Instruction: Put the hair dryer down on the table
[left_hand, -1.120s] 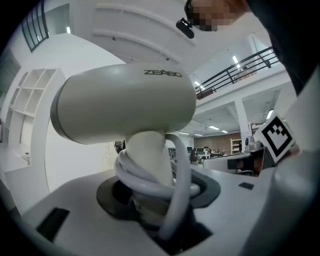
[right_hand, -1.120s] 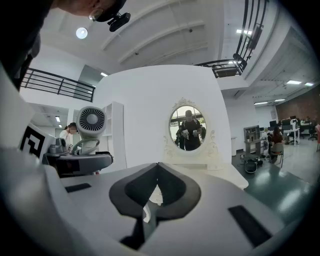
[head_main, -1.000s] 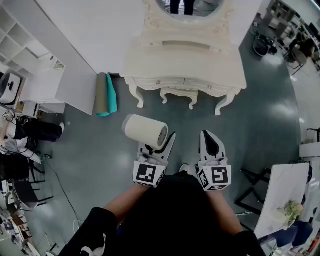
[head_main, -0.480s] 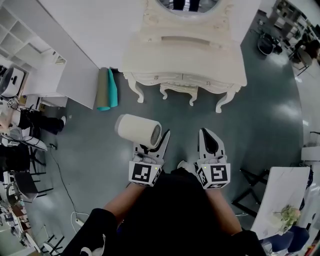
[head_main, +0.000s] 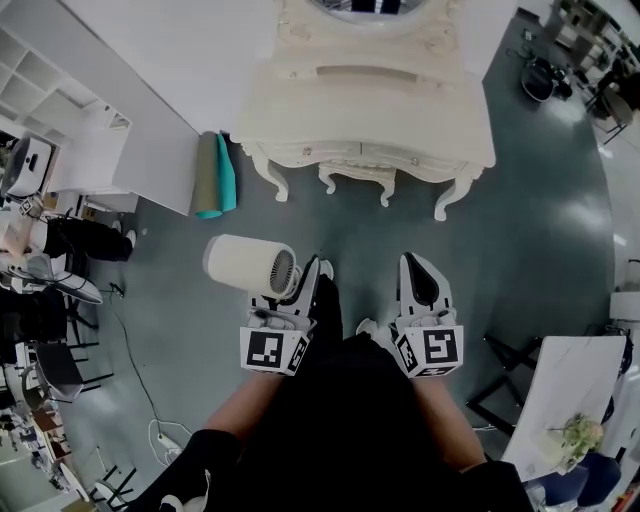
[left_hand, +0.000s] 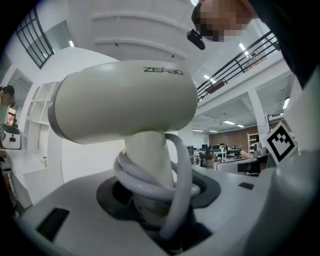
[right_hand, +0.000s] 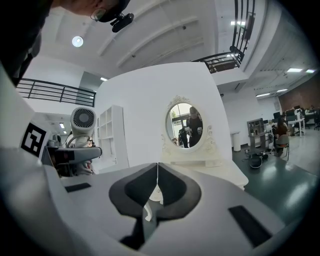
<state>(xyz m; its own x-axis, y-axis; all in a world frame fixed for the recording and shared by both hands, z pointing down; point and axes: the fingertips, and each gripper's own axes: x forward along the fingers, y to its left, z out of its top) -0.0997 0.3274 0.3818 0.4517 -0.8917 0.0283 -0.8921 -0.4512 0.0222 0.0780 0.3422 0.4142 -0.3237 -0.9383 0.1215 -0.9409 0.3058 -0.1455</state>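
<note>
Head view looks down on a person standing on grey floor, with the cream dressing table (head_main: 370, 110) at twelve o'clock, well apart from both grippers. The left gripper (head_main: 300, 285), at seven o'clock of the table, is clamped on the handle of the hair dryer (head_main: 250, 267). Its jaws are kept moderately apart by that handle and the white cord (left_hand: 150, 182) coiled around it. Gripping low on the handle leaves the barrel free and roughly level, grille end toward three o'clock and body reaching toward nine. The right gripper (head_main: 412, 265), at five o'clock of the table, has its jaws pressed together on nothing, probably idle because one hand is enough. Its own view shows the oval mirror (right_hand: 186, 125) rising behind the tabletop straight ahead. The dryer hangs over the floor, so the carry to the tabletop is not yet done.
</note>
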